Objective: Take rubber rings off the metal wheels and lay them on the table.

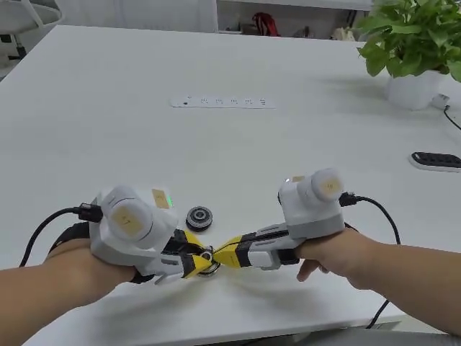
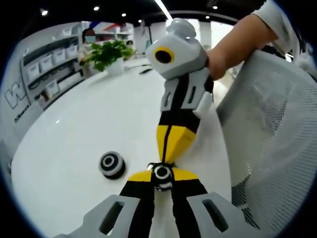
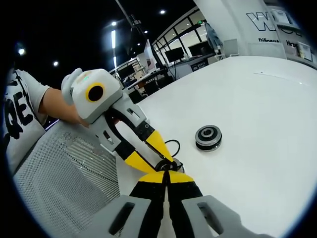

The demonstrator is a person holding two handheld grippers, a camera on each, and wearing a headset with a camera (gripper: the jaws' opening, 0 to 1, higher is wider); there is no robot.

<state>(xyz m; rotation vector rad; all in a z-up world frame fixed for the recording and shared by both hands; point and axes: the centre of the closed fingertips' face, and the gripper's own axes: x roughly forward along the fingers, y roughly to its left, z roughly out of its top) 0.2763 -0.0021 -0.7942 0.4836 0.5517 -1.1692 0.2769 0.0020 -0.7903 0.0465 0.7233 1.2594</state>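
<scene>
Two yellow-tipped claws meet low in the middle of the head view.
The left gripper (image 2: pixel 161 177) pinches a small round metal wheel (image 2: pixel 162 172). The right gripper (image 3: pixel 167 174) is pressed together on its thin black rubber ring (image 3: pixel 177 145). A second wheel (image 1: pixel 199 218) lies flat on the smooth white table (image 1: pixel 238 158) just above them.

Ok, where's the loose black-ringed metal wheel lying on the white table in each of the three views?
Head view: the loose round metal wheel with a black rubber ring sits lower centre, just beyond the yellow fingers.
Left gripper view: lower left, left of the fingers.
Right gripper view: right of centre, up-right of the fingers.
Shared landmark: the second small metal wheel pinched where the yellow fingers meet.
</scene>
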